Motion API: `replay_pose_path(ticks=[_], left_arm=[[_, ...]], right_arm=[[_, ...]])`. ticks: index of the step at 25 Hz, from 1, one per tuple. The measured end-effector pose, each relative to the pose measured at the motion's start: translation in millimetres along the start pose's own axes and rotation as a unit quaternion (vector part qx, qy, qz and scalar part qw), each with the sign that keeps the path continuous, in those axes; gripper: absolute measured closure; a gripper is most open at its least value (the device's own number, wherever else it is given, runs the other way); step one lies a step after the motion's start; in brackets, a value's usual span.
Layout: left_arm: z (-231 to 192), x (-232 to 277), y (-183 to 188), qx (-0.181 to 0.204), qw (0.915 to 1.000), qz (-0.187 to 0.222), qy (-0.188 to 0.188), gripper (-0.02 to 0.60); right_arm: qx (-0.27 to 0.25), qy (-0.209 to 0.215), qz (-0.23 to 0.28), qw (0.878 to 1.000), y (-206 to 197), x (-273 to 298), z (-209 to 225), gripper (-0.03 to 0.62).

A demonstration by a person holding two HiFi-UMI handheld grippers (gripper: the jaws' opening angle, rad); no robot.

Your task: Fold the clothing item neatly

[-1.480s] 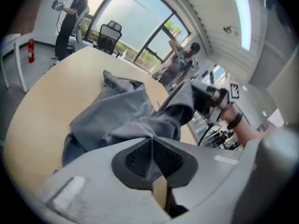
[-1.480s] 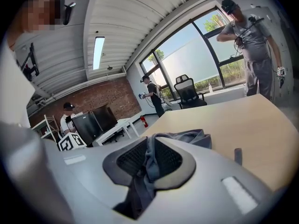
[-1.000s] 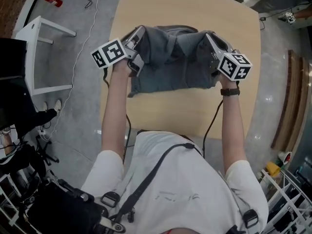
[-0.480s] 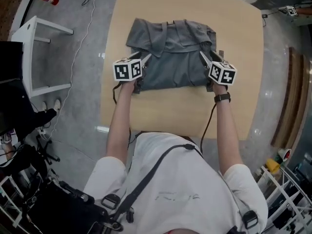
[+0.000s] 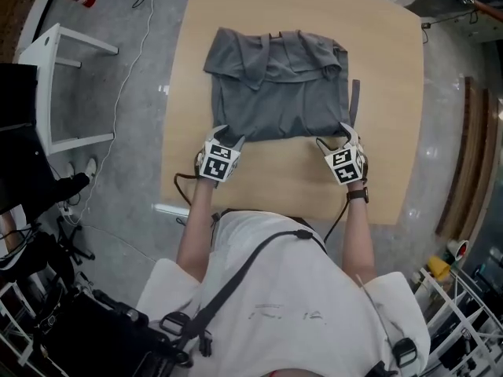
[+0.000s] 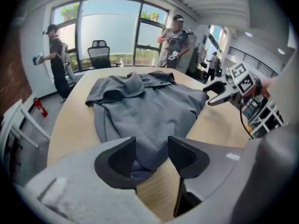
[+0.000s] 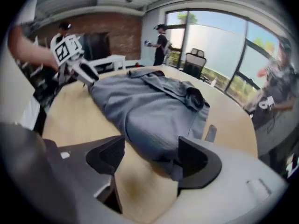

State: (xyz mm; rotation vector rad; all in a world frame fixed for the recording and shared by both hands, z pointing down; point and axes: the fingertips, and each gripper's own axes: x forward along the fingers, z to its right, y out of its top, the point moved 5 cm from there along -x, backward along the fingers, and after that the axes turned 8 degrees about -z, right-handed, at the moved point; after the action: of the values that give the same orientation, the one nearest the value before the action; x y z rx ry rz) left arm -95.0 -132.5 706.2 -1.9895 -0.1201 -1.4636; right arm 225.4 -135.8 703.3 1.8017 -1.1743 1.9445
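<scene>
Left gripper [image 6: 152, 154]: jaws spread, just been opening; near-left corner of grey garment [image 5: 275, 93] lies loose between them, pads off cloth. Right gripper [image 7: 152, 160]: jaws spread wide, also just been opening; near-right corner between them, possibly brushing one pad, blur hides contact. Garment bulk lies ahead of both grippers, near hem running side to side; each gripper equally near own corner. Garment flat on pale wooden table [image 5: 299, 191]. Grey floor, windows, bystanders beyond.
</scene>
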Motion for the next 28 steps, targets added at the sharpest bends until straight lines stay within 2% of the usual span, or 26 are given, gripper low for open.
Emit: replay_pose_path(ticks=[2,3,5,9,11,14,18,22,28], left_arm=[[3,17,-5,0.047,0.9985,-0.028,-0.005,0.359],[3,25,-7,0.057,0.9973,-0.047,-0.007,0.359],[3,36,-9,0.053,0.9959,-0.073,-0.002,0.362],[-2,38,-7,0.035,0.9961,-0.079,0.018,0.497],[-1,33,-12,0.032,0.9958,-0.084,0.015,0.514],[14,19,-36,0.046,0.9942,-0.095,0.020,0.520],[57,7,-88,0.063,0.9950,-0.074,0.025,0.517],[89,-4,-135,0.034,0.9974,-0.058,0.025,0.518],[100,-8,-144,-0.014,0.9978,-0.058,0.029,0.518]], right_arm=[[-0.052,-0.021,-0.033,0.998,-4,19,4,0.246],[-0.052,-0.024,-0.040,0.998,-4,30,9,0.291],[-0.028,-0.010,-0.044,0.999,-1,45,14,0.347],[0.011,0.015,-0.031,0.999,-5,43,11,0.467],[0.006,0.015,-0.030,0.999,-17,34,2,0.508],[0.013,0.026,-0.022,0.999,-53,17,-26,0.510],[0.030,0.013,-0.007,0.999,-117,-10,-83,0.510],[0.054,0.008,0.001,0.999,-163,-30,-133,0.514],[0.080,0.015,0.006,0.997,-173,-36,-141,0.514]])
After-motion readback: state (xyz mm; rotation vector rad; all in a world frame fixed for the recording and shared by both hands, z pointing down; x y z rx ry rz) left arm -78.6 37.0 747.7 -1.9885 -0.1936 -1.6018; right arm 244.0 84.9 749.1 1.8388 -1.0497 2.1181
